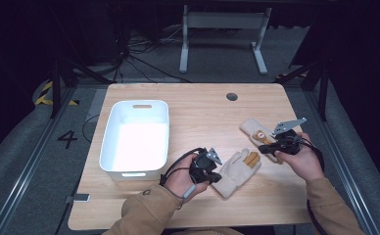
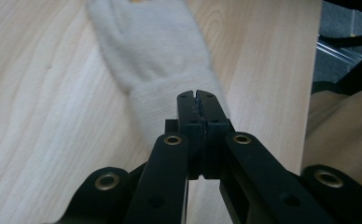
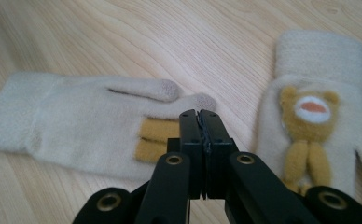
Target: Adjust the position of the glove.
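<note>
Near the counter's (image 1: 198,105) front edge both gloves (image 1: 237,171) (image 1: 256,132) lie outside the empty white bin (image 1: 135,139); left gripper (image 2: 198,100) and right gripper (image 3: 199,116) hover, fingers together, gripping nothing.

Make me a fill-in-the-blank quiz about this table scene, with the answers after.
1. Two cream ___ lie on the table.
2. The bin is coloured ___.
3. The far glove bears a toy ___.
4. The left gripper has its jaws ___.
Answers: gloves; white; bear; shut
</note>
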`<state>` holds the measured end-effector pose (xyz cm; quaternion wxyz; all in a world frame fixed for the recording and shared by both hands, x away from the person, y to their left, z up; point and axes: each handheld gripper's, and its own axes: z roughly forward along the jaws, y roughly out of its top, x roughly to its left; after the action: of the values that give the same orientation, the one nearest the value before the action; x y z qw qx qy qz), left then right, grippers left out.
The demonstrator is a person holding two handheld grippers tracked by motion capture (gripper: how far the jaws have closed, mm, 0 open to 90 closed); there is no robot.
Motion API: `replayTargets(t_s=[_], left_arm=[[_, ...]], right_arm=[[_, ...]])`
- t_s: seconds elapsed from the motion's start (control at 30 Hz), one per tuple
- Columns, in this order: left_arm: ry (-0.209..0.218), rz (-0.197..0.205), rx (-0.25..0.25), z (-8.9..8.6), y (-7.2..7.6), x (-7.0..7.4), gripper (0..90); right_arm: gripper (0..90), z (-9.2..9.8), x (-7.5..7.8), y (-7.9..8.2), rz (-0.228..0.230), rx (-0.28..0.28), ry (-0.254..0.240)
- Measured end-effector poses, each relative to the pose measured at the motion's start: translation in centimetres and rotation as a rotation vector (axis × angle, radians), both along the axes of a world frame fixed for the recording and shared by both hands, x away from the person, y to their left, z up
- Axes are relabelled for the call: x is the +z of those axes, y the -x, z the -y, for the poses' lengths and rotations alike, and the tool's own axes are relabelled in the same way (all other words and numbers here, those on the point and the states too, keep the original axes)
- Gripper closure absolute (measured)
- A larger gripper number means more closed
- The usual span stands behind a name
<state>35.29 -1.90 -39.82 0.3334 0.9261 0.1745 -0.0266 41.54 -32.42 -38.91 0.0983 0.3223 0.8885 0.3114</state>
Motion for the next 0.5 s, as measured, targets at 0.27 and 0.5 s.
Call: replayTargets(t_s=[0.27, 0.5], left_arm=[[0.013, -0.023, -0.061, 1.8, 0.3, -0.9, 90.0], [0.014, -0.05, -0.092, 2.8, 0.4, -1.7, 90.0]], right_arm=[[89.3, 0.9, 0.0, 0.4, 0.002, -0.022, -0.006], [89.2, 1.4, -0.1, 0.5, -0.009, -0.033, -0.022]])
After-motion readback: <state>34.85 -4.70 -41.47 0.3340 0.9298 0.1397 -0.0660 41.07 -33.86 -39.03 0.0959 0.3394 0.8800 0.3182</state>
